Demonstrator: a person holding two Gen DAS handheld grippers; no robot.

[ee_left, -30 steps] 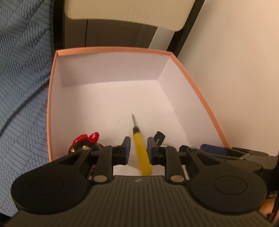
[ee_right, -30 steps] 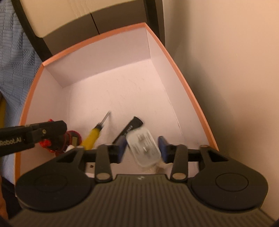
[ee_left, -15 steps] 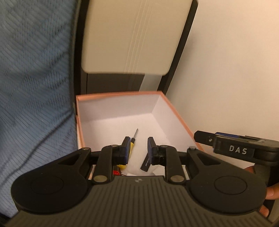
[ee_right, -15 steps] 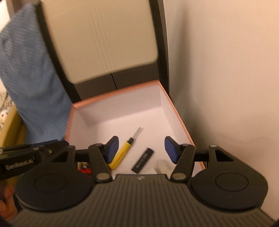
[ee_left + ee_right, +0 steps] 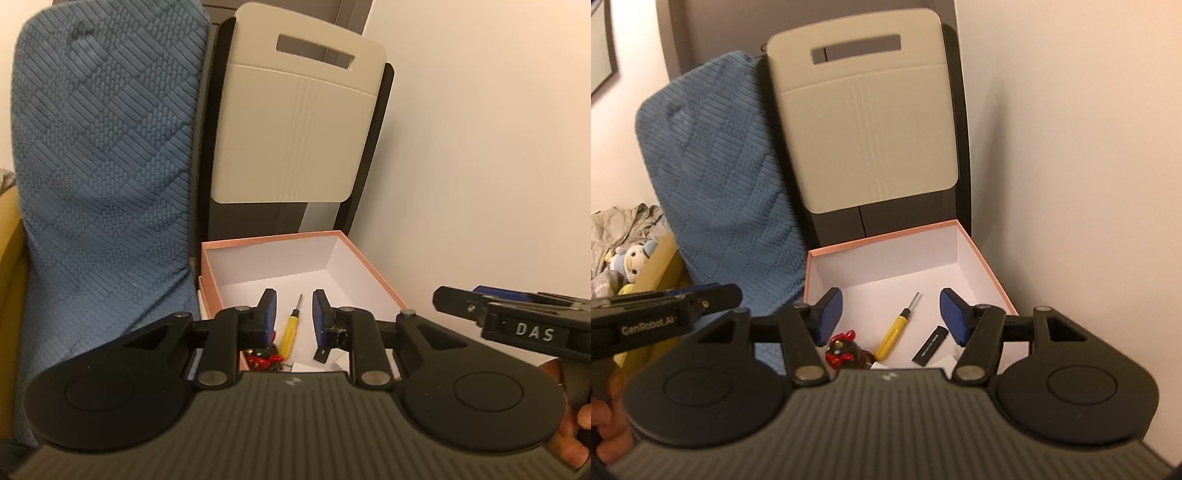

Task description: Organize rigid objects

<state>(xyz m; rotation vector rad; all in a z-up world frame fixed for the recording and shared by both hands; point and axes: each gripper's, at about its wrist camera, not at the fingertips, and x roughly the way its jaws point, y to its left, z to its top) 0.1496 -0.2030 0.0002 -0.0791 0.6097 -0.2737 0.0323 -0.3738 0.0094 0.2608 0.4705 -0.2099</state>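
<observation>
**A:** How do the fingers stand?

**B:** The left gripper has its fingers drawn close, with a narrow gap and nothing pinched. The right gripper has its fingers spread wide and is also empty. Both hang above the near end of the box.

**A:** And the things to be sorted?

**B:** All are inside the pink-rimmed box, on its white floor at the near end. In the right wrist view, the yellow-handled screwdriver lies flat with its tip toward one o'clock. A red and black figurine sits at eight o'clock from it. A black USB stick lies at four o'clock, apart from the handle. A white object, half hidden by the gripper body, is just beyond the stick at five o'clock.

**A:** What's around the box?

**B:** A blue knitted cushion leans at ten o'clock. A beige panel with a handle slot stands upright at twelve. A plain wall runs along three o'clock.
</observation>
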